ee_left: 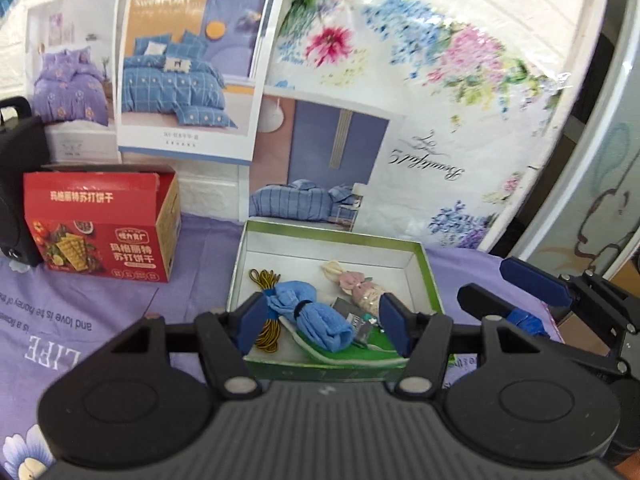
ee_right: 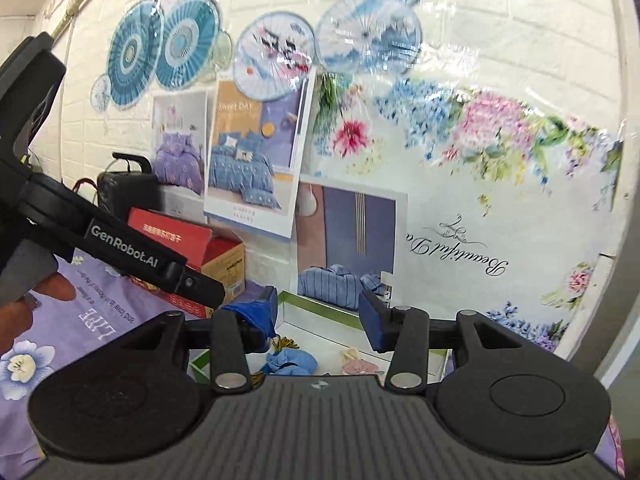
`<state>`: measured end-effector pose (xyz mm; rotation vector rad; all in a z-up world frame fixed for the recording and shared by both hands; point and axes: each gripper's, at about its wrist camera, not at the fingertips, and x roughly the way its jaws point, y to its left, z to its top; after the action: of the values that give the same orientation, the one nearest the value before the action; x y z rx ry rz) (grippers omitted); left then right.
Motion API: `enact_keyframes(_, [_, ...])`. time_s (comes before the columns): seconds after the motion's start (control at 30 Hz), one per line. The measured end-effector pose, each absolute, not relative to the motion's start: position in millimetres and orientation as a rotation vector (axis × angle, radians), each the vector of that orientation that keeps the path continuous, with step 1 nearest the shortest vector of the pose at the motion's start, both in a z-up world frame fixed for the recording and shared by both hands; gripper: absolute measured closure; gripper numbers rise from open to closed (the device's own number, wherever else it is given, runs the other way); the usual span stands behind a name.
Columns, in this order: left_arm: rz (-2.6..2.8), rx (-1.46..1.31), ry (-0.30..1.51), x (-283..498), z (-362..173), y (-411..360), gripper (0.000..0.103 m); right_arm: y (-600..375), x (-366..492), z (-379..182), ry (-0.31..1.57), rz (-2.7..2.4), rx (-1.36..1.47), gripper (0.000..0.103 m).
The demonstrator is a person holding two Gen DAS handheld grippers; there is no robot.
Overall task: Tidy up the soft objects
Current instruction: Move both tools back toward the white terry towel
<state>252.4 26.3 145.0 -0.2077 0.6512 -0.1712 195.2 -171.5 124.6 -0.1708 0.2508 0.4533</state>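
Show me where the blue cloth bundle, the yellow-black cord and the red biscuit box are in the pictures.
blue cloth bundle point(ee_left: 316, 318): left wrist view, middle of the rolled cloth.
yellow-black cord point(ee_left: 262, 278): left wrist view, upper loop of the cord.
red biscuit box point(ee_left: 96, 240): left wrist view, front face of the box.

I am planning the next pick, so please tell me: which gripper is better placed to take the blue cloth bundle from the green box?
Probably the left gripper. It is open, with the blue cloth bundle in the green box directly between its fingers. The right gripper, also open, sits farther back and points mostly at the wall.
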Motion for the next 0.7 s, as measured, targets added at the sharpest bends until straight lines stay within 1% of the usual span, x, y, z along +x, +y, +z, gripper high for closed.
enact_keyframes(0.23, [-0.197,-0.166,0.557,185.3,165.8,37.5,0.042,-180.3,134.4,130.5,0.196,0.448,-0.113,0.071])
enact_keyframes(0.33, [-0.194,-0.133,0.553,163.0,165.0,45.6,0.042,-181.5,109.9,123.7,0.19,0.457,-0.075,0.07])
enact_keyframes(0.37, [-0.189,-0.123,0.55,154.9,161.7,50.2,0.04,-181.6,101.5,119.2,0.193,0.462,-0.062,0.07])
enact_keyframes(0.47, [-0.169,-0.091,0.558,132.3,141.5,65.7,0.039,-179.8,75.7,95.2,0.205,0.477,-0.014,0.068])
enact_keyframes(0.53, [-0.146,-0.064,0.583,119.5,118.9,75.7,0.039,-176.5,63.9,72.2,0.248,0.493,0.013,0.068])
enact_keyframes(0.7, [-0.135,-0.058,0.718,94.2,49.6,99.4,0.039,-159.9,36.1,2.9,0.372,0.508,0.071,0.066])
